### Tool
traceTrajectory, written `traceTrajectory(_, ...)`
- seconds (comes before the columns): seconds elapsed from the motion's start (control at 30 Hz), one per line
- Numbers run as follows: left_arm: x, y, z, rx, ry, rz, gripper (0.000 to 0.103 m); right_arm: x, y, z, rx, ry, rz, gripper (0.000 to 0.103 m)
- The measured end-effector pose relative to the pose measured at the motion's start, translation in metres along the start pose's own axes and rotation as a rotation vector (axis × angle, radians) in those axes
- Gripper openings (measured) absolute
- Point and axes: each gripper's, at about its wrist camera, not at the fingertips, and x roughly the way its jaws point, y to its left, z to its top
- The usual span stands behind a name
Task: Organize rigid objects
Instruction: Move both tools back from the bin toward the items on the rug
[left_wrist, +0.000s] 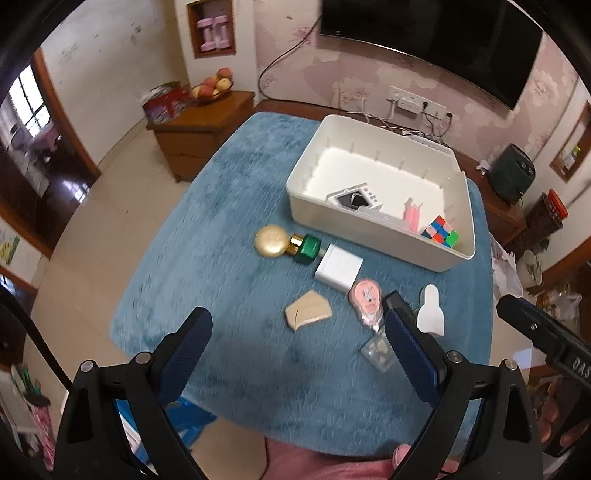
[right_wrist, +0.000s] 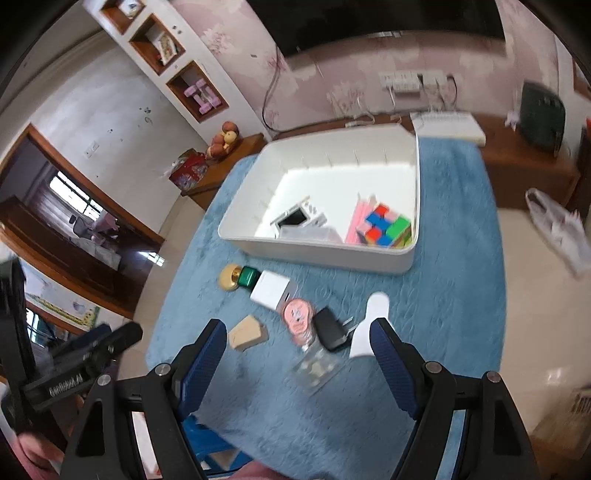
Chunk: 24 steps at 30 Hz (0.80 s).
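Note:
A white storage box (left_wrist: 325, 218) (right_wrist: 317, 254) stands on the blue cloth and holds a Rubik's cube (left_wrist: 441, 230) (right_wrist: 386, 225), a pink item (left_wrist: 413, 216) and a small white device (left_wrist: 354, 199) (right_wrist: 295, 218). In front of it lie a gold-capped green bottle (left_wrist: 288, 242) (right_wrist: 240, 277), a white charger (left_wrist: 338, 267) (right_wrist: 271, 288), a tan wooden block (left_wrist: 308, 310) (right_wrist: 247, 332), a pink tape dispenser (left_wrist: 365, 301) (right_wrist: 297, 317), a black car key (right_wrist: 330, 328), a white bottle-shaped piece (left_wrist: 430, 310) (right_wrist: 371, 317) and a clear plastic case (left_wrist: 376, 352) (right_wrist: 317, 365). My left gripper (left_wrist: 299, 343) and right gripper (right_wrist: 299, 350) are both open and empty above the near objects.
The blue cloth (left_wrist: 240, 184) covers a table. A wooden cabinet (left_wrist: 207, 129) with fruit stands at the far left. A TV, sockets and cables are on the back wall. A blue stool (right_wrist: 207, 435) sits below the table's near edge.

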Motion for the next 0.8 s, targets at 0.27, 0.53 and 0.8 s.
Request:
traceTrajectory(0.27, 0.007, 0.001, -0.014, 0.006, 0.021, 0.065, 0.095, 0.009, -0.004, 0.001, 0.054, 0.059, -0.002, 0.080)
traceTrajectory(0.53, 0.029, 0.001, -0.008, 0.098, 0.085, 0.034, 0.095, 0.029, -0.010, -0.003, 0.183, 0.125, -0.024, 0.080)
traceTrajectory(0.8, 0.052, 0.016, 0.013, 0.196, 0.161, -0.028, 0.094, 0.046, -0.002, -0.015, 0.350, 0.155, -0.059, 0.080)
